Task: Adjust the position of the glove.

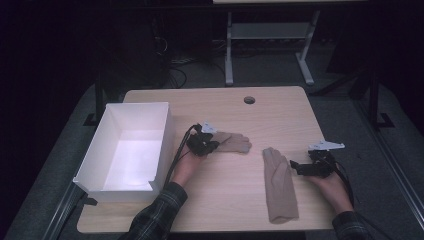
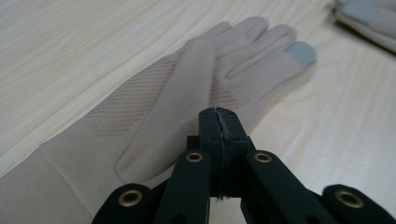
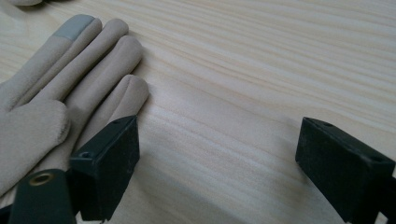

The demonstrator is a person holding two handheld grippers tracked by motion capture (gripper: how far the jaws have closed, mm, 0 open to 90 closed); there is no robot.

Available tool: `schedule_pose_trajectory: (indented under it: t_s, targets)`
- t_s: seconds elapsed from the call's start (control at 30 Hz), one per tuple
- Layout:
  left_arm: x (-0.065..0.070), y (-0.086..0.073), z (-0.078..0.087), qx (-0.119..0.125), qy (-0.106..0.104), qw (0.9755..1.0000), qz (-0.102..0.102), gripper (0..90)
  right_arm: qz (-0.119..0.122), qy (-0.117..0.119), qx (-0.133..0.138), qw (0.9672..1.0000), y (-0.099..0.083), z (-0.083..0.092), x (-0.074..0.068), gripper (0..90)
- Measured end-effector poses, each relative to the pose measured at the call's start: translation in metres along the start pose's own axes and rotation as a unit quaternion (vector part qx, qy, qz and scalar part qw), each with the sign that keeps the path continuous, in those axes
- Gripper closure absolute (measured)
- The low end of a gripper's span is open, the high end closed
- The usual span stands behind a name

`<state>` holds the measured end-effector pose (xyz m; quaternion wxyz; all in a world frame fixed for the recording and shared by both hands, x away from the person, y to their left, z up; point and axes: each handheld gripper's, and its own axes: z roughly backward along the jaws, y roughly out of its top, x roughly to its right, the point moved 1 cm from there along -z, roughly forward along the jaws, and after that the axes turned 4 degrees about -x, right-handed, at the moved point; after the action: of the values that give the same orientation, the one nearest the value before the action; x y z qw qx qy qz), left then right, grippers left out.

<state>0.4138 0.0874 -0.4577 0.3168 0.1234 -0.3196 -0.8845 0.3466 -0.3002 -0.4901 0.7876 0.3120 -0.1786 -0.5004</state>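
Left hand-held gripper (image 1: 212, 144) lay near the middle of the surface (image 1: 220, 102), its jaws pressed together. The left gripper view showed the two black pads meeting edge to edge directly over the wrist end of a beige glove (image 2: 187, 93); whether a fold of cloth was caught between them could not be told. That glove stretched flat toward the right edge, fingers pointing away from the gripper, one fingertip capped in grey. A hand (image 1: 186, 170) in a plaid sleeve (image 1: 155, 212) gripped the tool from the near edge, with its black cable looping back beside a white box (image 1: 95, 155).

The box stood open at the left edge, overhanging it slightly, just beside the left hand.

Right hand-held gripper (image 1: 295, 167) rested near the right edge, jaws spread wide and pointing toward a second beige glove (image 1: 279, 182). In the right gripper view one pad sat just beside that glove's little finger, while the other pad stood well apart over bare wood; nothing was gripped between them. The second glove lay flat between the two tools, fingers toward the far edge, cuff toward the near edge, also with a grey fingertip.

A round grommet hole (image 1: 249, 100) marked the far edge.
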Motion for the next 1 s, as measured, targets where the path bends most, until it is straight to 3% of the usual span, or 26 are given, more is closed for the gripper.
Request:
schedule_pose_trajectory:
  t_s: [0.1,0.13,0.33,0.5,0.63,1.0]
  targets:
    - [-0.002,-0.003,-0.015,-0.023,0.001,0.9997,-0.004,89.4,0.000,0.000,0.000,1.0000,0.000,0.000,0.000,13.1]
    - [-0.002,-0.003,-0.016,-0.014,-0.004,0.9999,0.002,89.5,0.000,0.000,0.000,1.0000,0.000,0.000,0.000,13.1]
    - [0.001,-0.001,-0.018,-0.012,-0.017,0.9998,0.007,89.5,0.000,0.000,0.000,1.0000,0.000,0.000,0.000,13.1]
    - [0.006,0.001,-0.020,-0.012,-0.025,0.9996,-0.003,89.6,0.000,0.000,0.000,1.0000,0.000,0.000,0.000,13.1]
    - [0.014,0.006,-0.026,-0.006,-0.044,0.9990,0.009,89.6,0.000,0.000,0.000,1.0000,0.000,0.000,0.000,13.2]
    - [0.039,0.020,-0.040,0.003,-0.068,0.9976,-0.002,89.5,0.000,0.000,0.000,1.0000,0.000,0.000,0.000,13.1]
